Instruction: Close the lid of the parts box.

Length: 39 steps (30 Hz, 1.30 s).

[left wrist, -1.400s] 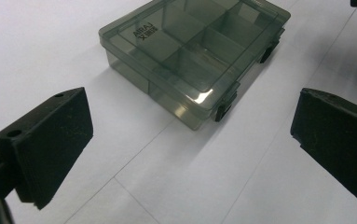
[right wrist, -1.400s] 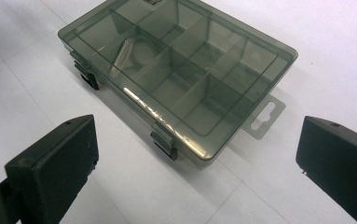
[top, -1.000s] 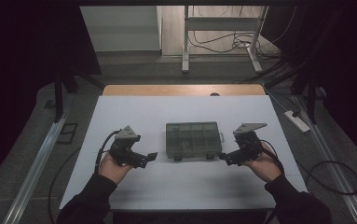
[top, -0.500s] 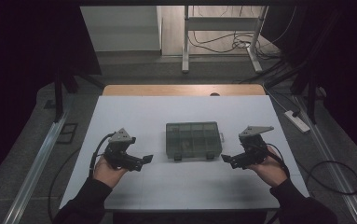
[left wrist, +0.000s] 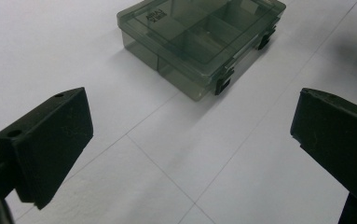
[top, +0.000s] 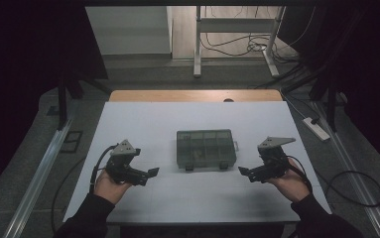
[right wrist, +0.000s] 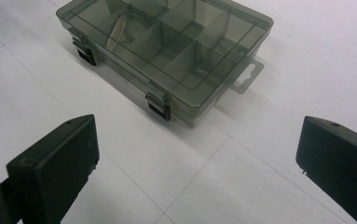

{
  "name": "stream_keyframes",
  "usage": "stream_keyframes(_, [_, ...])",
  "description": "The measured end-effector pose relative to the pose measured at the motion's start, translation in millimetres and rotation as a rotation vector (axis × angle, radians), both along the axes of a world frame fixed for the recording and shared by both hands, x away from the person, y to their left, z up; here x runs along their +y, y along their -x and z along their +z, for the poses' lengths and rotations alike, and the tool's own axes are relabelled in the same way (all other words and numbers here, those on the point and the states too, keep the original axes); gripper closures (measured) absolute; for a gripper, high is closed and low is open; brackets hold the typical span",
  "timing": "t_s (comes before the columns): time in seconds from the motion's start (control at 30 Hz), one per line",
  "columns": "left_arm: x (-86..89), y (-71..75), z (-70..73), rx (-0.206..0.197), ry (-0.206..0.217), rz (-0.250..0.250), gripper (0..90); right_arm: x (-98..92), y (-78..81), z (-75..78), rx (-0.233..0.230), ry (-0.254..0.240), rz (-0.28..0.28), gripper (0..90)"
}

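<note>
A smoky see-through plastic organiser box [top: 205, 148] lies in the middle of the white table [top: 197, 119]. Its lid is down, with two dark latches on its near side and a hang tab on its right end. Dividers show through the lid. My left gripper [top: 151, 173] is held left of the box and near the front, open and empty, pointing toward it. On the other side my right gripper [top: 242, 171] mirrors it, also open and empty. The box [left wrist: 203, 37] sits beyond the wide-apart jaws in the left gripper view, and the box [right wrist: 167, 51] does likewise in the right gripper view.
A wooden strip [top: 195, 95] runs along the table's far edge. Beyond it stand a metal stand [top: 234, 34] and loose cables on the floor. A power strip [top: 316, 128] lies on the floor to the right. Dark curtains flank both sides.
Both hands have drawn back toward the near edge and a little outward, away from the box. The jaws stay open. The box has not moved.
</note>
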<state>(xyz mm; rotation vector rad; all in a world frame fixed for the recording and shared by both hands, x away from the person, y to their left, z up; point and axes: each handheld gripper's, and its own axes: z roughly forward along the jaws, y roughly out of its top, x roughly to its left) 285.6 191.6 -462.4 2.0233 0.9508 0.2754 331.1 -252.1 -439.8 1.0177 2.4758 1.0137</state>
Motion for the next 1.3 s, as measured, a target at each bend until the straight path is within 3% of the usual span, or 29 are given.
stream_keyframes(1.3, [27.0,26.9,1.0,-0.004,0.008,0.068,0.0,-32.4,22.4,0.0,-0.008,-0.014,-0.074,0.0])
